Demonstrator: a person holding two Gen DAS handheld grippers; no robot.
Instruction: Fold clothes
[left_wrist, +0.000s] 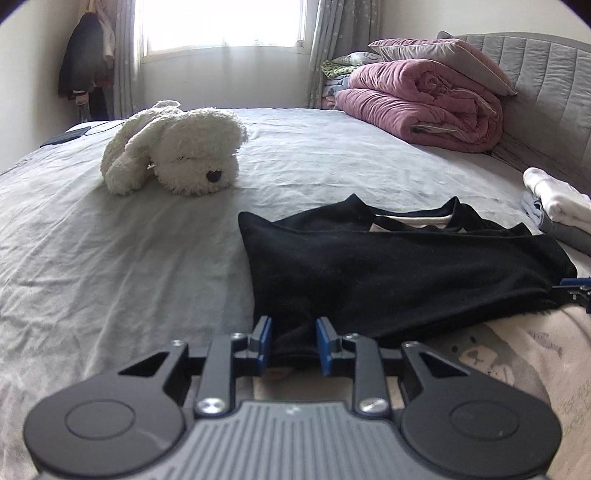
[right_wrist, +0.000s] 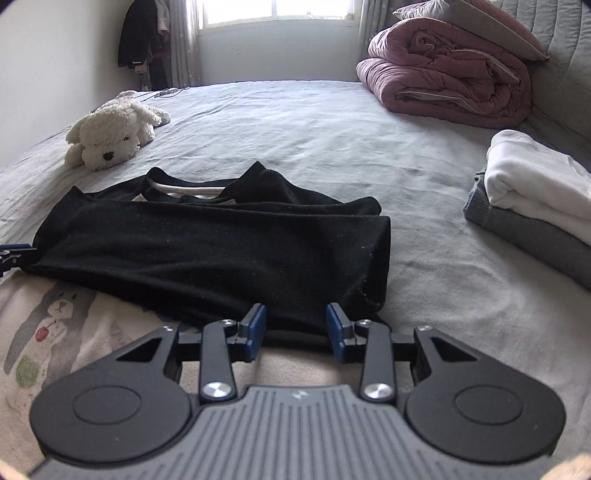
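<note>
A black garment (left_wrist: 388, 266) lies folded into a wide band on the grey bed sheet (left_wrist: 110, 258), its neckline with a white lining at the far side. My left gripper (left_wrist: 293, 325) is at the garment's near left corner. Its blue pads stand apart, with the cloth lying loose between them. My right gripper (right_wrist: 295, 312) is at the near right corner of the black garment (right_wrist: 207, 251), also open, with the hem in the gap. Each gripper's tip shows at the edge of the other's view.
A beige cloth with a bear print (right_wrist: 62, 321) lies under the garment's near edge. A white plush dog (left_wrist: 173, 147) rests at the far left. A rolled pink duvet (left_wrist: 424, 99) and pillow sit against the headboard. Folded white and grey clothes (right_wrist: 535, 199) are stacked on the right.
</note>
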